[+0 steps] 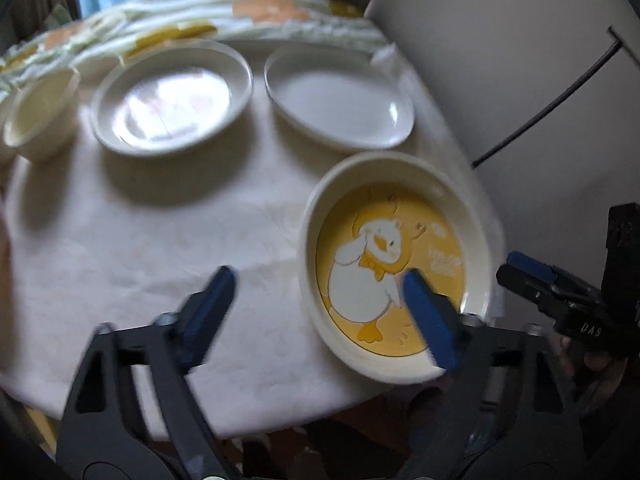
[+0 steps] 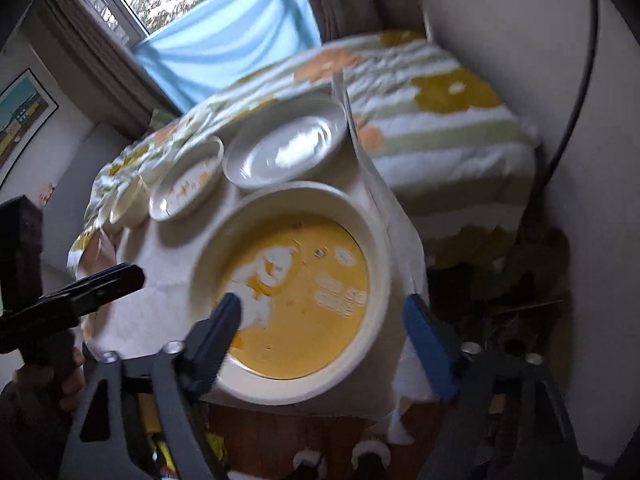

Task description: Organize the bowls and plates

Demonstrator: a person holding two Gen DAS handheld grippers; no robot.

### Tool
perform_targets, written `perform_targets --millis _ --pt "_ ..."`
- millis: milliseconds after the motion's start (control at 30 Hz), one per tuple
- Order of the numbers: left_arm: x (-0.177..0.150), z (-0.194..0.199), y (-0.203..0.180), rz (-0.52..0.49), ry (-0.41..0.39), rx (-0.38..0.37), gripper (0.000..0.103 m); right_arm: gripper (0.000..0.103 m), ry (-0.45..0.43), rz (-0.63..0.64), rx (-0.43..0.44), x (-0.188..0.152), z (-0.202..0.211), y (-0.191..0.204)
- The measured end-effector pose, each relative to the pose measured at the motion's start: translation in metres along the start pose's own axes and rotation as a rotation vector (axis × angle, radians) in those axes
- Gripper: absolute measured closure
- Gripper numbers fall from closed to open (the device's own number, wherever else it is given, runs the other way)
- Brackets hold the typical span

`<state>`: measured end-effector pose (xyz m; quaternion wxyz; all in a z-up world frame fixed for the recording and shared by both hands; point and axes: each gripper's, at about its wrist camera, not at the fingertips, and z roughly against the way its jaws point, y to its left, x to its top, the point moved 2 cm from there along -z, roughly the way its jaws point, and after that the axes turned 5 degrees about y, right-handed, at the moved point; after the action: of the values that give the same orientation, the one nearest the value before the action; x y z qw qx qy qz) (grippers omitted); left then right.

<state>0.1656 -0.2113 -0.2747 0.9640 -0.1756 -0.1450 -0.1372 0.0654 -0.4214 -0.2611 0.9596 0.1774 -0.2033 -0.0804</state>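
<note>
I count three plates and one cream bowl (image 1: 40,114) on the worktop (image 1: 140,240); the duck plate (image 1: 396,268) lies flat lower right, duck's head toward frame top; my left gripper (image 1: 320,312) and right gripper (image 2: 324,332) hold their jaws apart.

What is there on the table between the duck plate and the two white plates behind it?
Only bare tablecloth lies between the duck plate and the white plates, in the left wrist view.

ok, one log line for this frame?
duck plate: on table | left gripper: open | right gripper: open, straddling its rim | nothing held
</note>
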Motion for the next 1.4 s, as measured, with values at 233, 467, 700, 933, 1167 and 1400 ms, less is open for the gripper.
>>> perform_targets --millis 233,467,700,933,1167,1400 --pt "-0.007 -0.037 -0.005 0.005 0.077 0.017 0.062 0.062 0.057 0.035 0.069 0.004 -0.027 -0.022" --pt "-0.006 -0.054 -0.001 0.006 0.097 0.055 0.082 0.085 0.082 0.07 0.079 0.016 -0.041 -0.035" --pt "-0.004 -0.056 -0.001 0.017 0.084 0.062 0.082 0.089 0.099 0.107 0.077 0.021 -0.051 -0.039" --pt "-0.005 -0.045 -0.005 0.017 0.062 0.072 0.082 0.089 0.098 0.119 0.068 0.024 -0.048 -0.036" --pt "-0.005 -0.002 0.012 0.051 0.001 0.058 0.082 0.089 0.088 0.17 0.065 0.036 -0.032 -0.009" --pt "-0.017 0.062 0.06 0.098 -0.075 0.089 0.082 0.089 0.083 0.228 0.102 0.043 -0.026 0.059"
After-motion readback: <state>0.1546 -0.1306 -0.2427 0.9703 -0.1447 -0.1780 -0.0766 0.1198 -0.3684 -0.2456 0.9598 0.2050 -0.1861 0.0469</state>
